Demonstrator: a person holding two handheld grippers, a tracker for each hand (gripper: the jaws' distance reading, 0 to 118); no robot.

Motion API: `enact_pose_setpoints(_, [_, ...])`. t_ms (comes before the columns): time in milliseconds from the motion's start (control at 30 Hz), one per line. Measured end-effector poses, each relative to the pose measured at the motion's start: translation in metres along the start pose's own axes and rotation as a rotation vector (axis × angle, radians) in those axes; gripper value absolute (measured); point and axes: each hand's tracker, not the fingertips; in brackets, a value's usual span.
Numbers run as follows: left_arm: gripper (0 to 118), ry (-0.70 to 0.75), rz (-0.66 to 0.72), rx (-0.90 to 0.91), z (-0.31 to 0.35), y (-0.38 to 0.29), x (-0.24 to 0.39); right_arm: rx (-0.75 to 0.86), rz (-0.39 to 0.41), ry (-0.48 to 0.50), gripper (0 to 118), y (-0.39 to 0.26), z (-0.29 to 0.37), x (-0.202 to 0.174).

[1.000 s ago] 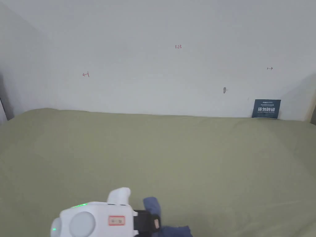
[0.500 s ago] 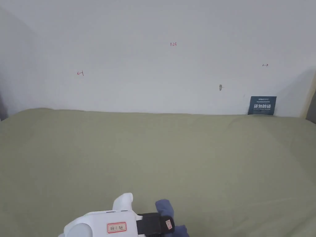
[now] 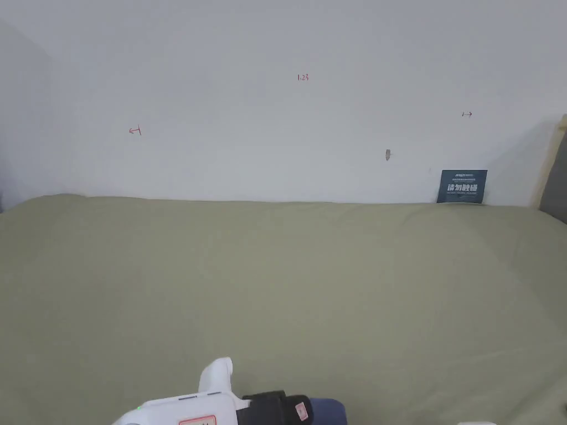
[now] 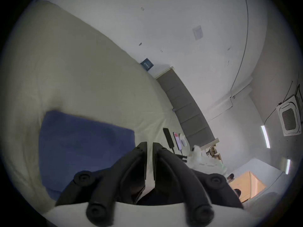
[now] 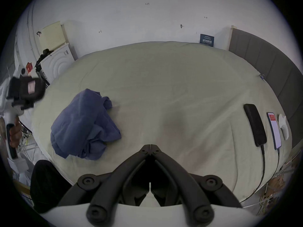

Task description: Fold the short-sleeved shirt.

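progress: nothing folded yet | crumpled blue cotton short-sleeved shirt (image 5: 83,124) heaped near your edge of the pale green bed (image 5: 164,83) | your left gripper (image 4: 149,146) fingers slightly parted, empty | right gripper (image 5: 150,146) fingers closed, empty | left: spread, fold

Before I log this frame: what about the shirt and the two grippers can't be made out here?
- Shirt: crumpled in the right gripper view, so sleeves and collar are hidden in its own folds.
- Shirt in the head view: cut off by the bottom edge.
- Shirt in the left gripper view: blurred, partly behind the jaws.
- Left gripper: a narrow gap shows between the jaws.
- Right gripper: jaws shut, nothing between them.
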Motion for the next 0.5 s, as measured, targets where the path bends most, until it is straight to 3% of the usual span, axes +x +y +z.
enact_pose_setpoints(167, [10,-0.026,0.14,-0.114,-0.061,-0.029,-0.031,0.011,-0.009,-0.003,0,0.001,0.002,0.002])
enact_pose_setpoints(267, [0,0.113,0.185,-0.247,-0.107,-0.051,-0.06,0.015,-0.009,-0.004,0,0.0,0.003,0.002])
enact_pose_setpoints(333, [0,-0.045,0.309,-0.137,-0.107,-0.055,-0.063,0.017,-0.012,-0.001,0,0.0,0.005,0.001])
enact_pose_setpoints(400, [0,0.042,0.286,-0.138,-0.102,-0.044,-0.05,0.025,-0.019,0.003,0,0.002,0.007,-0.001])
enact_pose_setpoints(500, [0,-0.026,0.111,-0.15,-0.077,-0.023,-0.019,0.038,-0.064,0.049,0,0.012,0.009,-0.006])
